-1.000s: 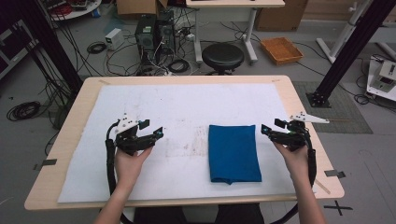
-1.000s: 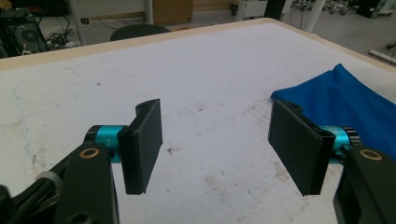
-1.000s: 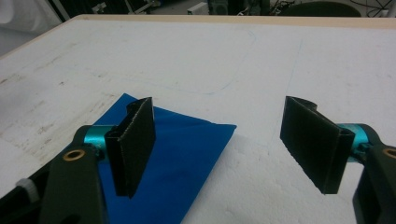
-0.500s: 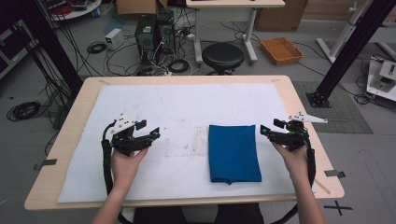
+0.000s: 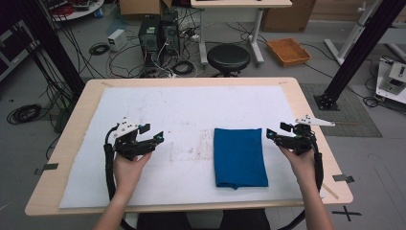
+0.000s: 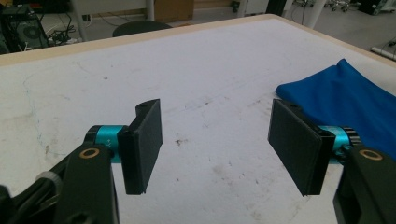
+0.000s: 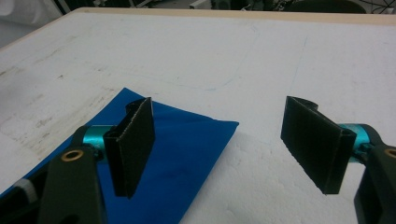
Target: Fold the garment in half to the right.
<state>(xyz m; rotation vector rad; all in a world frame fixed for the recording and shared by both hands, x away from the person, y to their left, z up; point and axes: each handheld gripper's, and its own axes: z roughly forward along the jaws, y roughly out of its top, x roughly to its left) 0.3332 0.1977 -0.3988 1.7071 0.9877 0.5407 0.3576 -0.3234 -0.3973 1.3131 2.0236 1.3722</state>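
Two grippers are held low over the table [image 5: 191,84], both with jaws wide apart and holding nothing: the left gripper [image 5: 154,136] at the lower left of the high view, the right gripper [image 5: 272,135] at the lower right. Between them, right of centre, lies the folded blue cloth [image 5: 239,156], flat on the white sheet [image 5: 191,110]. It looks soft, light and limp, so I would pinch it at a corner or edge. Farther back stands a black stool [image 5: 228,57]. No readable writing shows.

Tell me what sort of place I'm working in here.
Likely a robotics lab or workshop: computer towers and loose cables on the floor, black frame posts, and a white-covered table holding a folded blue cloth.
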